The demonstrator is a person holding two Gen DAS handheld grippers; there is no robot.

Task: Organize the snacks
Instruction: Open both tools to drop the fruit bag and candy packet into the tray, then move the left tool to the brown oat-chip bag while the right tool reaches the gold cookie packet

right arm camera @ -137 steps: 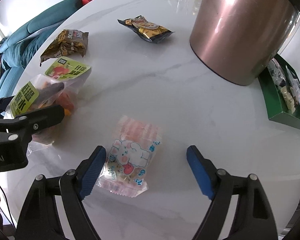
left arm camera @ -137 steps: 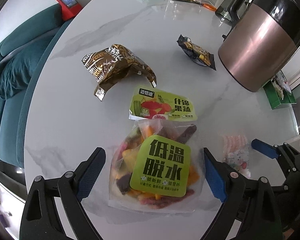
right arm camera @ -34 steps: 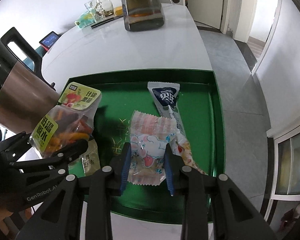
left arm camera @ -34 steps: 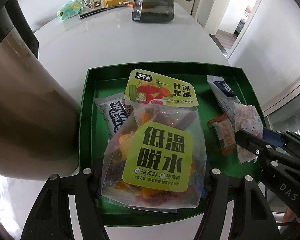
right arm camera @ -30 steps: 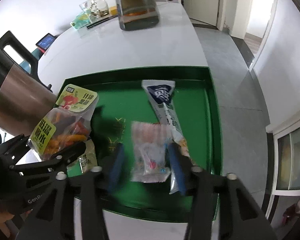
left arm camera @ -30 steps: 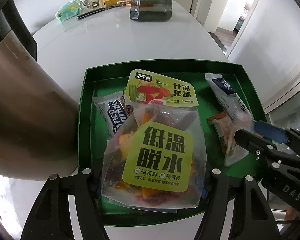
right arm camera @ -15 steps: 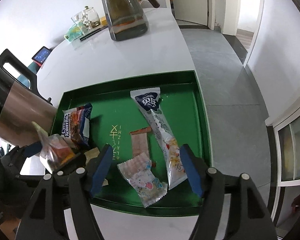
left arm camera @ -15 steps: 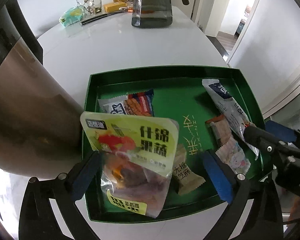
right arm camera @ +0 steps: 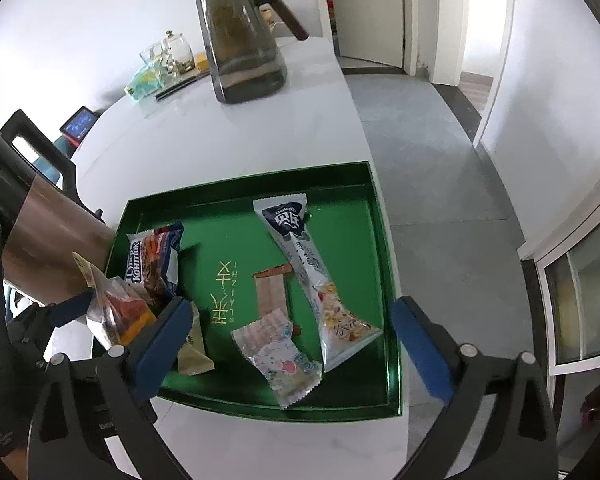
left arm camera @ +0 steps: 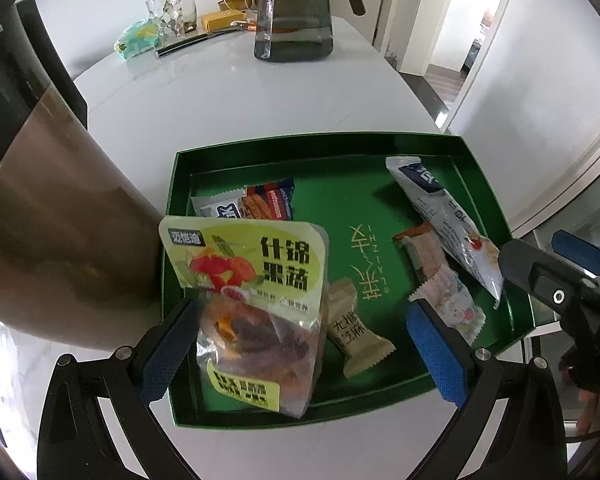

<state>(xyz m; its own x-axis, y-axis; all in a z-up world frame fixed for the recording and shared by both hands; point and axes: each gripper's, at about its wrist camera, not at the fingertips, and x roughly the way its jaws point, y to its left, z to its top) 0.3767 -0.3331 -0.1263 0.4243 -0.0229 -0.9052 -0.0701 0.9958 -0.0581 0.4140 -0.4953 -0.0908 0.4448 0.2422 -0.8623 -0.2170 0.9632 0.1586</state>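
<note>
The green tray (left arm camera: 380,140) holds several snacks. A clear bag of dried fruit and vegetables (left arm camera: 256,312) with a green label stands tilted in the tray's near left corner. It sits between the fingers of my open left gripper (left arm camera: 300,344), close to the left pad, and neither pad presses on it. In the right wrist view a pink rabbit candy packet (right arm camera: 278,356) lies flat on the tray (right arm camera: 244,188). My right gripper (right arm camera: 292,348) hangs above it, its jaws opening wide and touching nothing. The left gripper (right arm camera: 72,312) and its bag (right arm camera: 116,316) show at that view's left edge.
A long white and blue packet (right arm camera: 312,272), a brown bar (right arm camera: 272,288), a beige packet (left arm camera: 352,336) and a blue-red wafer pack (left arm camera: 256,204) also lie in the tray. A copper kettle (left arm camera: 40,220) stands close on the tray's left. A glass jug (left arm camera: 292,12) stands behind. The table's edge runs right of the tray.
Both grippers have opened. The fruit bag dropped from the left grip and tipped into the tray. The right one let go of the rabbit packet and drew back upward.
</note>
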